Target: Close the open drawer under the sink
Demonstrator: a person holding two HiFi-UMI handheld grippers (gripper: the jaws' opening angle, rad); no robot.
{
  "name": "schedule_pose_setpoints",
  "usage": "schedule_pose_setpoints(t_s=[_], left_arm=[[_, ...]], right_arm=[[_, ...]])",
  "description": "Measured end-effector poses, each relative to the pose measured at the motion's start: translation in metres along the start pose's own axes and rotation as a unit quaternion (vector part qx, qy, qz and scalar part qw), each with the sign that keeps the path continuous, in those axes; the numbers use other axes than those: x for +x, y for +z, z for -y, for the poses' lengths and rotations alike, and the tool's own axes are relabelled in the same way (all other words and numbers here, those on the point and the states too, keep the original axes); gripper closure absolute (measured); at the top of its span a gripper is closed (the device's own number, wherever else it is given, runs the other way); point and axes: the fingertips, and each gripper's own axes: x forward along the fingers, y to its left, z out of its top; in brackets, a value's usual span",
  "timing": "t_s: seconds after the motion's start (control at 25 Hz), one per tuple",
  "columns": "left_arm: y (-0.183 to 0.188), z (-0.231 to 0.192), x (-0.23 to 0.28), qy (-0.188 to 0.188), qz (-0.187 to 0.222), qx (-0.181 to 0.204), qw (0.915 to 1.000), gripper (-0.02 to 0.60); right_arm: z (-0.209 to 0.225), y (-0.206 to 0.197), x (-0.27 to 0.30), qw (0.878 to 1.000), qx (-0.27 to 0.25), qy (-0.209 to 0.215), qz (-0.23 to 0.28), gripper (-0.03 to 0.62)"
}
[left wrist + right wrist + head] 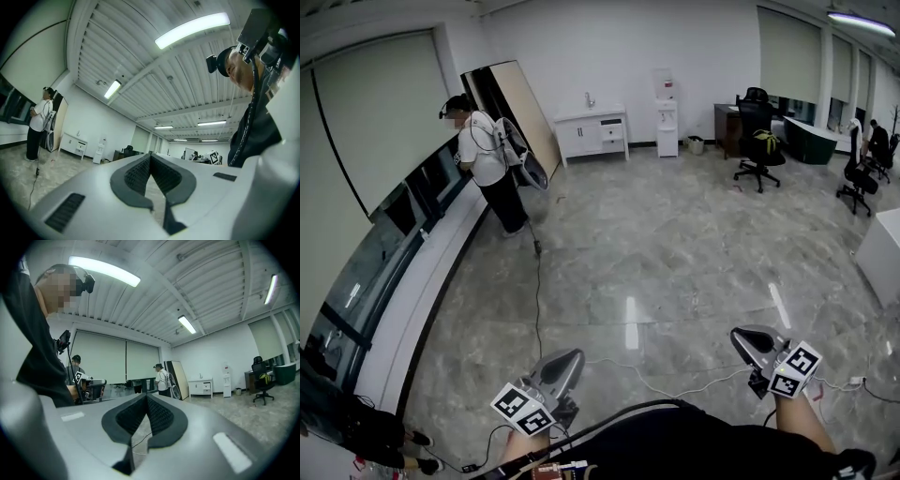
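Observation:
Against the far wall stands the white sink cabinet [592, 131] with a tap on top, small and distant in every view. It also shows in the left gripper view [74, 143] and the right gripper view [203, 386]. A drawer [612, 134] on its right side seems to stick out a little. My left gripper [572, 356] and right gripper [739, 336] are held low near my body, several metres short of the cabinet. Both point out across the grey floor. The left gripper [150, 155] and the right gripper [146, 395] are shut, their tips meeting with nothing between them.
A person in a white shirt [487, 159] stands by the left windows beside a leaning board [520, 112]. A water dispenser [666, 117] is right of the cabinet, with office chairs [759, 141] further right. Cables [536, 281] run over the marble floor. A white table edge [886, 253] is at the right.

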Motion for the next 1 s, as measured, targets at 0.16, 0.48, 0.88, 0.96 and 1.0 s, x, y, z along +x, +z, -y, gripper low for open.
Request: schedule_pose_setpoints(t_s=[0.16,0.48,0.88,0.96,1.0], left_arm=[[-0.009,-0.027,0.015,0.021,0.002,-0.005,0.9998,0.581],[-0.008,-0.071,0.105,0.06,0.009,0.006,0.9981,0.581],[-0.027,-0.067,0.273,0.06,0.007,0.014,0.9981,0.581],[-0.031,-0.07,0.293,0.057,-0.002,0.014,0.9982,0.581],[-0.033,-0.074,0.301,0.058,-0.006,0.014,0.9982,0.581]], right_arm=[[0.033,-0.005,0.027,1.0,0.003,0.013,-0.007,0.594],[0.139,0.001,0.086,0.998,0.004,0.06,-0.004,0.594],[0.305,0.029,0.086,0.997,-0.008,0.077,0.008,0.594],[0.326,0.027,0.086,0.997,-0.001,0.071,0.008,0.594],[0.335,0.025,0.088,0.998,0.004,0.069,0.007,0.594]])
